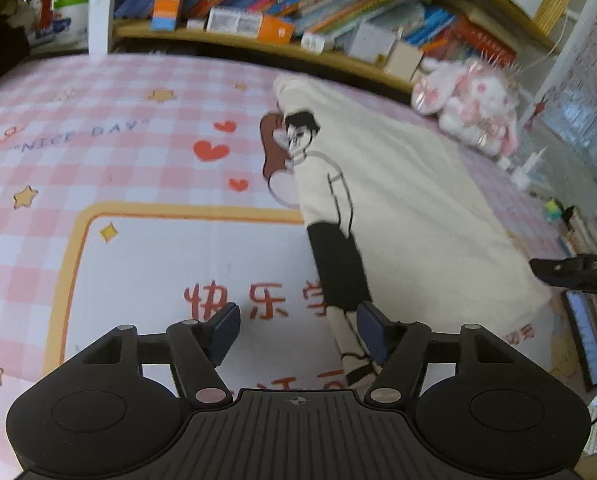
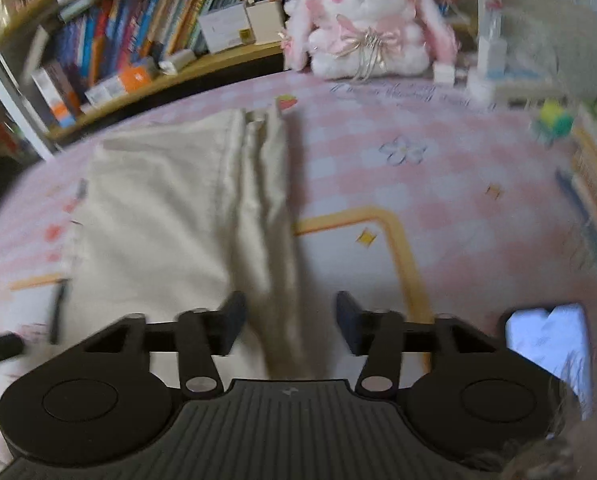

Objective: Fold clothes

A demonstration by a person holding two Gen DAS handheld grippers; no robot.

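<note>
A cream garment (image 1: 410, 208) with a printed cartoon figure lies partly folded on the pink checked mat (image 1: 98, 120). Its printed left edge runs down toward my left gripper (image 1: 298, 328), which is open, its right finger beside that edge. In the right wrist view the same cream garment (image 2: 158, 216) shows a folded ridge running down between the fingers of my right gripper (image 2: 290, 324), which is open around it. The right gripper (image 1: 578, 270) also shows at the left view's right edge, over the garment's near corner.
A white and pink plush rabbit (image 2: 362, 20) sits at the mat's far edge. Behind it stands a wooden shelf (image 1: 258, 46) packed with books and boxes. A phone (image 2: 550, 340) with a lit screen lies near my right gripper. Small toys (image 2: 552, 122) and books lie along the right edge.
</note>
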